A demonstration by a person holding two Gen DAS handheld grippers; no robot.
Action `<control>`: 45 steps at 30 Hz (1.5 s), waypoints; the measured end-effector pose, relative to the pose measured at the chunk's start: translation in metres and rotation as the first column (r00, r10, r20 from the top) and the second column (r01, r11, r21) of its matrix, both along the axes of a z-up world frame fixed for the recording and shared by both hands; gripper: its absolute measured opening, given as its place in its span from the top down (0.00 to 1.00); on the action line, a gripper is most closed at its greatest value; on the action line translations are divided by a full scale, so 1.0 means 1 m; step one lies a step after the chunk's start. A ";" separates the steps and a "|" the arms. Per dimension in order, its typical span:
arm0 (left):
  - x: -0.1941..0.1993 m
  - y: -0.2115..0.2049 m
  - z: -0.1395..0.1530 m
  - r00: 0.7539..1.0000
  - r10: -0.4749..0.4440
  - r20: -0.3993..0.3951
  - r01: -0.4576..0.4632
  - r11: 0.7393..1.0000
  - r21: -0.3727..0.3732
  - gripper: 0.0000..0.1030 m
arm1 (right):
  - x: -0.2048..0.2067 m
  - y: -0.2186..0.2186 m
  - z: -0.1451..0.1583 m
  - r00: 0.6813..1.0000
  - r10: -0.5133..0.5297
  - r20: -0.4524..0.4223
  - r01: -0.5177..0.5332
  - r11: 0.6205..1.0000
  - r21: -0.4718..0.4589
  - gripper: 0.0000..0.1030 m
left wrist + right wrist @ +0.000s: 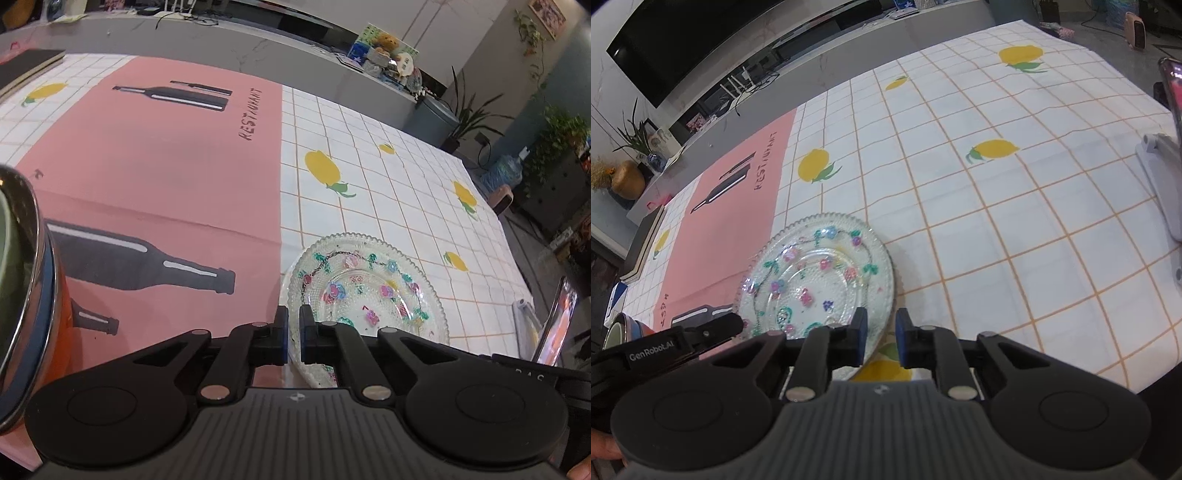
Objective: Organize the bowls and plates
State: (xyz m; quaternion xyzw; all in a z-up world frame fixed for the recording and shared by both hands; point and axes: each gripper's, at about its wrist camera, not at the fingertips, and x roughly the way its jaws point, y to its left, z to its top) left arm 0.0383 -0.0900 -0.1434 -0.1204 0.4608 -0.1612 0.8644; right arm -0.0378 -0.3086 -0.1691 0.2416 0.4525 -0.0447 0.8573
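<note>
A clear glass plate (pixel 369 291) with painted flowers and a beaded rim lies on the tablecloth at the pink mat's edge. In the left wrist view my left gripper (pixel 293 332) is shut on the plate's near-left rim, which shows in the thin slit between the blue pads. The right wrist view has the same plate (pixel 816 273) at lower centre. My right gripper (pixel 882 338) is at its near-right rim, open. The rim lies in the gap close to the left pad, and cloth shows beside the right pad. The left gripper (pixel 738 325) reaches the plate from the left.
A metal-rimmed bowl with an orange and blue outside (pixel 26 295) stands close on the left. A pink mat (pixel 166 166) with bottle prints covers the left of the white lemon-print cloth (pixel 997 240). A phone on a white stand (pixel 1163 177) is at the right edge.
</note>
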 end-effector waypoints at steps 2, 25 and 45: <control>0.001 0.000 0.001 1.000 -0.006 -0.002 0.006 1.000 0.006 0.94 | 0.001 0.001 -0.001 1.000 0.003 -0.003 -0.003 1.000 0.001 0.86; -0.021 0.040 0.101 0.981 -0.108 0.160 0.083 0.985 0.154 0.53 | 0.004 0.063 0.069 0.984 0.150 0.093 -0.134 0.978 -0.157 0.51; -0.019 0.164 0.116 0.979 0.064 0.193 -0.097 0.981 0.167 0.25 | 0.043 0.166 0.078 0.953 0.280 0.117 -0.280 0.960 -0.016 0.20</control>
